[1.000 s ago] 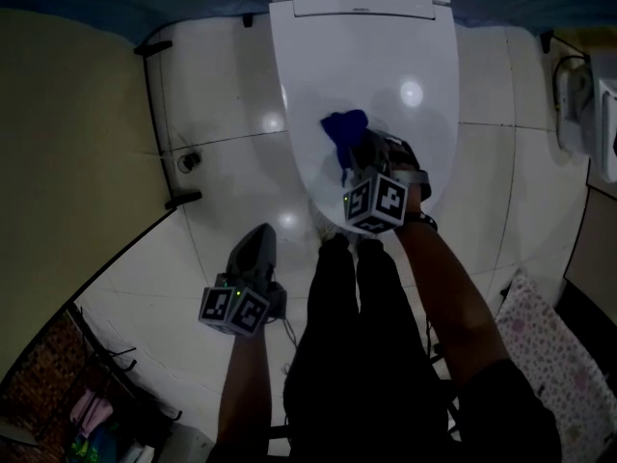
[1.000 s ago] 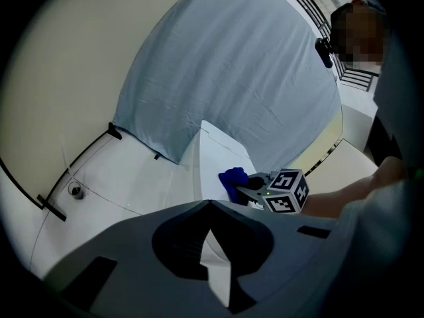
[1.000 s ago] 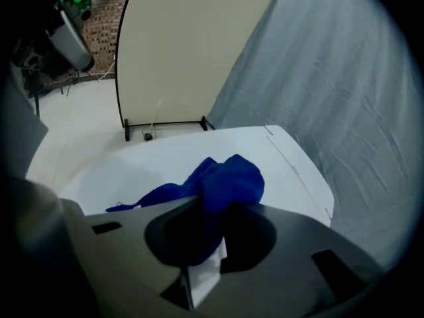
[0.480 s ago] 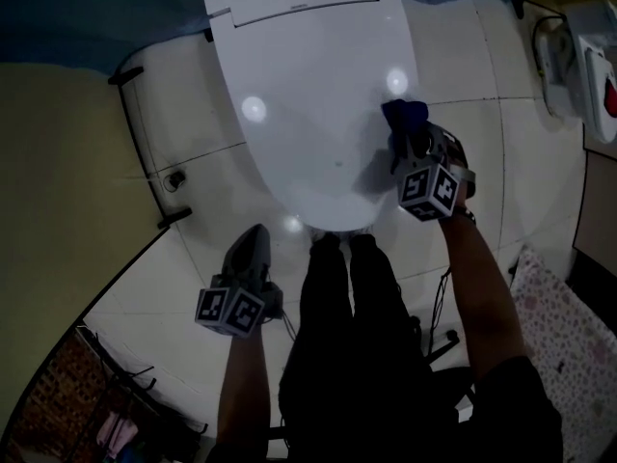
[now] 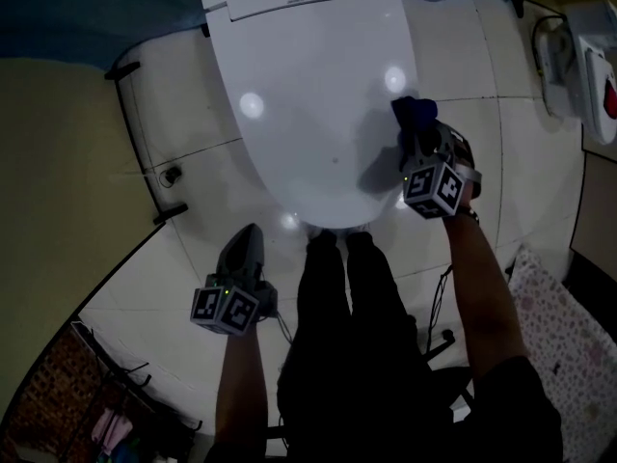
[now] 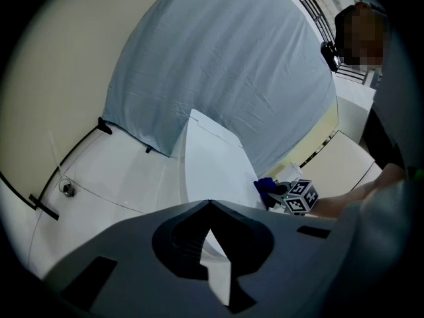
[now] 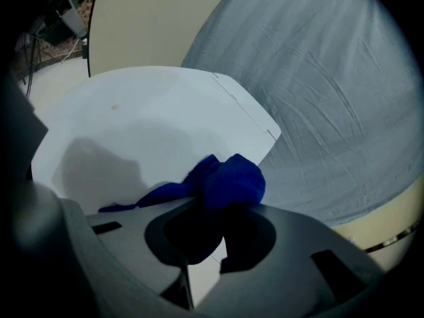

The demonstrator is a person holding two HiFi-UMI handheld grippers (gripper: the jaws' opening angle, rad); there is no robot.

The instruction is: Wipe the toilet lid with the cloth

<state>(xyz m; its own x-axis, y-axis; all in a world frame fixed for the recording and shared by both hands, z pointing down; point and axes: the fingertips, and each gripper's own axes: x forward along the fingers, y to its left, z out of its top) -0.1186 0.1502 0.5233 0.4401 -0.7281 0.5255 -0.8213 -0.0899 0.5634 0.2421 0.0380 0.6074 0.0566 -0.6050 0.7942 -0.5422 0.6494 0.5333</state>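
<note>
right gripper (image 5: 416,135) sits in the right middle of the head view, its jaws clamped on the blue cloth (image 5: 409,112), and the cloth bunches up just past the jaw tips, toward the top of the frame. the wad presses on the right edge of the white toilet lid (image 5: 308,85), which is closed and fills the upper centre. in the right gripper view the cloth (image 7: 228,181) bulges in the centre straight above the jaws, with a thin tail trailing to the left across the lid (image 7: 152,111). down at lower left of the head view, the left gripper (image 5: 251,237) hangs over the white floor tiles (image 5: 193,191), well apart from the lid. its own view shows its jaws closed together with nothing between them, and the cloth (image 6: 266,187) is small at right centre
</note>
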